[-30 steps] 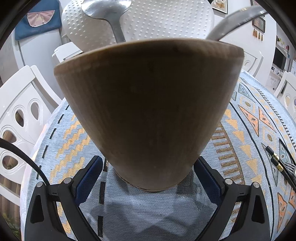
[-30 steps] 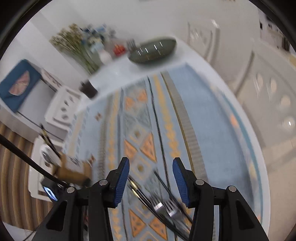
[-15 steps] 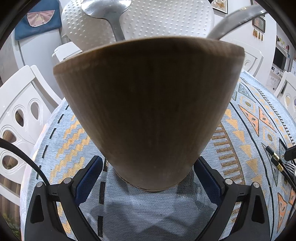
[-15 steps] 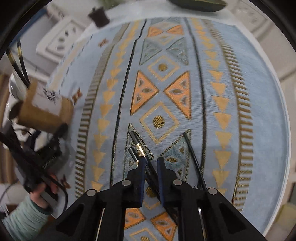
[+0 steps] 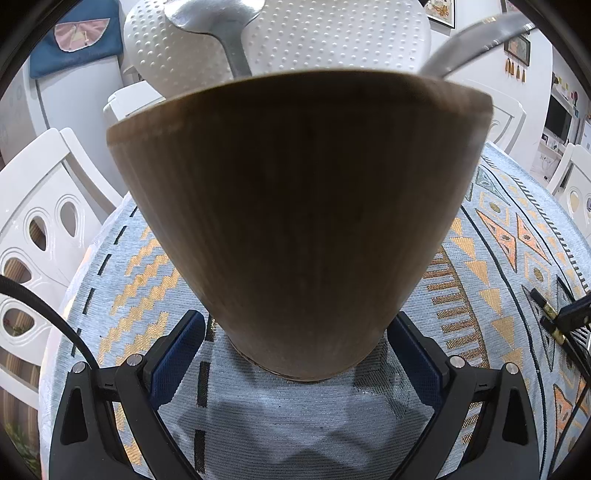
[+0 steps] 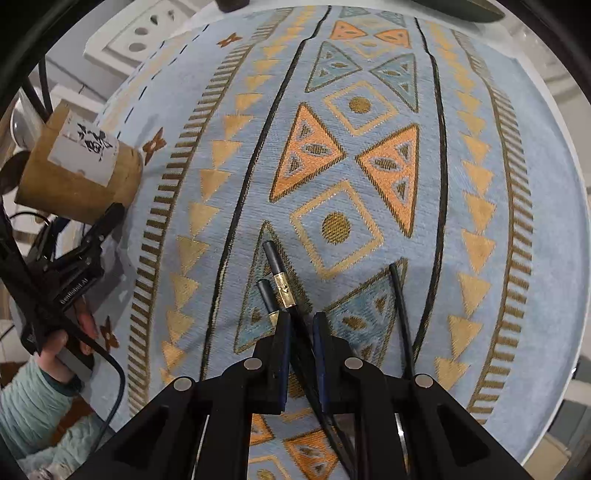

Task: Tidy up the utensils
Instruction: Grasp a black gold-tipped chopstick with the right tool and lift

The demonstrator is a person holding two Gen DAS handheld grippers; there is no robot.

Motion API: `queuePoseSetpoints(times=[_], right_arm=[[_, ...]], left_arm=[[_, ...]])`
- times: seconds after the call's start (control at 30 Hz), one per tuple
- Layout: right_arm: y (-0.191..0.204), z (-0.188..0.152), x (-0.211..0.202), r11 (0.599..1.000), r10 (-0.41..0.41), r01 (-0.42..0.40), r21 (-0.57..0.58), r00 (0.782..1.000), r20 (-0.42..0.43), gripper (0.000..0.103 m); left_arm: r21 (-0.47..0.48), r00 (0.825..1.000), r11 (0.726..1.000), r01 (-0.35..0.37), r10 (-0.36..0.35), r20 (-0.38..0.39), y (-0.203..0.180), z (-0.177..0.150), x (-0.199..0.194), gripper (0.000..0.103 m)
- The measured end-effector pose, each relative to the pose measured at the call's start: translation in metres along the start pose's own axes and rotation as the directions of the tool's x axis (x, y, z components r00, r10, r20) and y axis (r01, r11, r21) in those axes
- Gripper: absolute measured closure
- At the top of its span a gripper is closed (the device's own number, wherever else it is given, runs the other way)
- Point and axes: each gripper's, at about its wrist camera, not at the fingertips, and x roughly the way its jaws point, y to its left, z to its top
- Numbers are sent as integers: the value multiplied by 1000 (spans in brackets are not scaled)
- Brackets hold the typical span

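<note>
A brown wooden utensil holder (image 5: 295,221) stands on the patterned tablecloth (image 5: 147,295) with a silver spoon (image 5: 221,22) and a second metal handle (image 5: 472,40) in it. My left gripper (image 5: 295,343) straddles its base; its jaws have eased slightly wider, and a sliver of cloth shows beside the left pad (image 5: 181,339). My right gripper (image 6: 301,332) points straight down. Its jaws have just been closing and now pinch a black-handled utensil with a gold band (image 6: 275,262). A shorter black handle (image 6: 264,291) lies just left of it. A thin black rod (image 6: 400,314) lies to the right.
White chairs (image 5: 37,229) stand around the round table, whose edge (image 6: 569,295) curves close on the right. A white dotted chair back (image 5: 332,33) rises behind the holder. A hand in a teal sleeve (image 6: 22,406) holds the left gripper. A dark dish (image 6: 461,7) sits at the far edge.
My right gripper has dropped to the table, tipped to point straight down, and closed on the black handle. Its tip now shows at the right edge of the left wrist view. The holder has not moved.
</note>
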Motion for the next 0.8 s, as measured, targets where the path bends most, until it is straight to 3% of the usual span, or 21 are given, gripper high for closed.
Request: queuePoseSetpoints(times=[0.33, 0.5, 0.63, 0.8], right_arm=[[40, 31, 26, 986, -105, 93, -136, 991, -78, 92], [55, 31, 25, 980, -127, 125, -155, 992, -8, 97], [61, 29, 3, 993, -42, 52, -109, 995, 89, 97], [65, 32, -43, 995, 38, -12, -103, 966, 257, 97]], left_arm=[[0, 1000, 1000, -3, 3, -8, -1, 0, 5, 2], [-2, 1000, 1000, -3, 3, -8, -1, 0, 6, 2], [0, 1000, 1000, -6, 6, -7, -1, 0, 6, 2], [-1, 1000, 1000, -5, 5, -7, -1, 0, 6, 2]])
